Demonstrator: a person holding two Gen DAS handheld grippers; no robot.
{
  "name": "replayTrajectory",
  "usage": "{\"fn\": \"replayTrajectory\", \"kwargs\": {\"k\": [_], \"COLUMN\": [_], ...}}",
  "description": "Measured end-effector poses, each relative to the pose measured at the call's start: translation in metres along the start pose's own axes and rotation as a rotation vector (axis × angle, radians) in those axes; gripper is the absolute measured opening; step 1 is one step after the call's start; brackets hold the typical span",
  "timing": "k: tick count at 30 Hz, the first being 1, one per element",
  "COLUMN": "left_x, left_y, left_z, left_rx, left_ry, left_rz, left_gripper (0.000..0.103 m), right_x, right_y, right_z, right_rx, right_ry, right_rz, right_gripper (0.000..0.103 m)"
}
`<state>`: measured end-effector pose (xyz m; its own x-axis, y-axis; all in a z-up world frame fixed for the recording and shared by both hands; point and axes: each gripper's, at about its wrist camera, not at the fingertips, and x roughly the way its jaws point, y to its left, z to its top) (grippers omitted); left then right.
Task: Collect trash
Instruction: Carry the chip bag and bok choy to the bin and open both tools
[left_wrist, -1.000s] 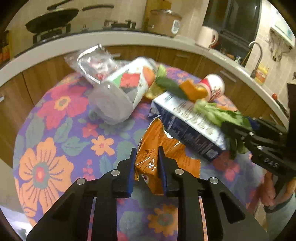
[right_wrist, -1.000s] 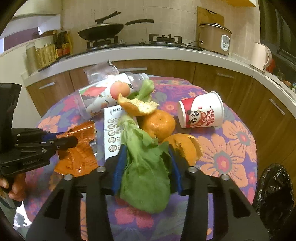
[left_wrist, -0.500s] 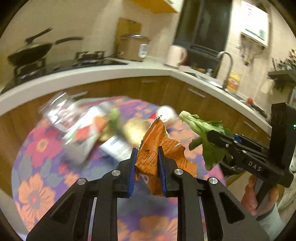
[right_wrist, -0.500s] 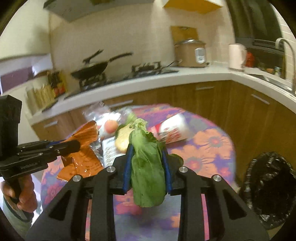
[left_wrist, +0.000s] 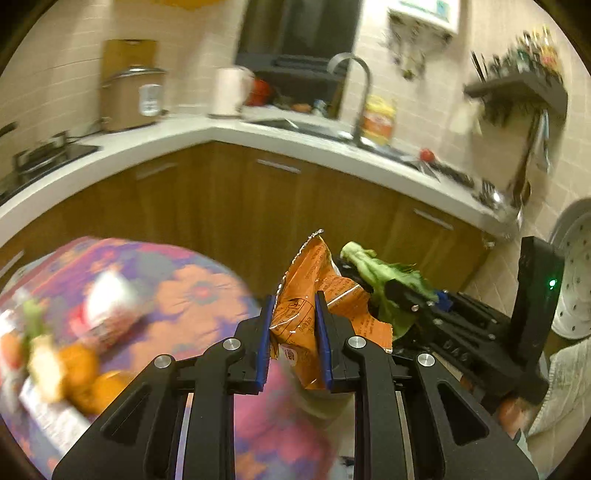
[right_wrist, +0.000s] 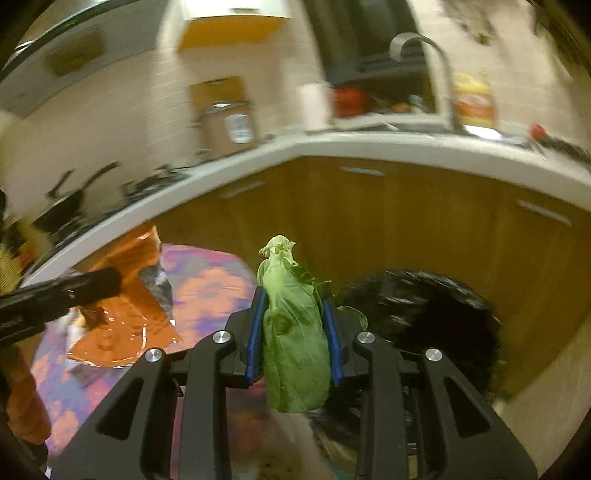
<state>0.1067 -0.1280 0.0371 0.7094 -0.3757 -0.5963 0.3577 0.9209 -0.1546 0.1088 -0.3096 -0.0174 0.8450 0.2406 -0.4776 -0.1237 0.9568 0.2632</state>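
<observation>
My left gripper (left_wrist: 293, 306) is shut on a crumpled orange snack wrapper (left_wrist: 306, 280), held up past the edge of the flowered table (left_wrist: 192, 291). To its right, my right gripper (left_wrist: 402, 295) carries a green vegetable leaf (left_wrist: 376, 269). In the right wrist view the right gripper (right_wrist: 293, 299) is shut on that leaf (right_wrist: 295, 332), which stands upright between the blue pads. A black trash bag (right_wrist: 424, 317) sits on the floor just right of and below the leaf. The left gripper (right_wrist: 107, 282) with the wrapper (right_wrist: 129, 306) shows at the left. The picture is blurred by motion.
A red-and-white paper cup (left_wrist: 107, 306), orange peels (left_wrist: 85, 373) and a carton lie blurred on the table's left. Wooden cabinets (left_wrist: 295, 206) under a white counter (left_wrist: 177, 140) curve behind. A faucet (left_wrist: 354, 92) and a rice cooker (left_wrist: 129, 96) stand on the counter.
Both grippers have lifted their loads off the table and swung right together. The table has slid to the left of both views and the black bag has come close under the leaf.
</observation>
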Motion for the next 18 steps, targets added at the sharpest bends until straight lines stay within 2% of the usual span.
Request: {"fn": "replayTrajectory", "kwargs": {"k": [2, 8, 11, 12, 16, 18], "left_x": [0.026, 0.092, 0.119, 0.127, 0.143, 0.146], "left_y": [-0.012, -0.032, -0.033, -0.033, -0.032, -0.032], "left_z": [0.005, 0.004, 0.000, -0.001, -0.005, -0.006], "left_rx": [0.020, 0.038, 0.015, 0.013, 0.002, 0.000], "left_ry": [0.033, 0.134, 0.194, 0.209, 0.232, 0.239], "left_rz": [-0.012, -0.027, -0.044, -0.040, -0.038, -0.043], "left_gripper": [0.019, 0.020, 0.021, 0.025, 0.035, 0.036], "right_x": [0.010, 0.036, 0.051, 0.055, 0.063, 0.065], "right_y": [-0.024, -0.070, -0.084, -0.087, -0.096, -0.099], "right_z": [-0.007, -0.024, -0.026, -0.027, -0.030, -0.031], "right_rx": [0.040, 0.132, 0.173, 0.185, 0.220, 0.229], "right_ry": [0.026, 0.104, 0.146, 0.156, 0.190, 0.206], "right_rz": [-0.059, -0.149, -0.166, -0.167, -0.162, -0.159], "right_gripper": [0.026, 0.026, 0.026, 0.026, 0.030, 0.030]}}
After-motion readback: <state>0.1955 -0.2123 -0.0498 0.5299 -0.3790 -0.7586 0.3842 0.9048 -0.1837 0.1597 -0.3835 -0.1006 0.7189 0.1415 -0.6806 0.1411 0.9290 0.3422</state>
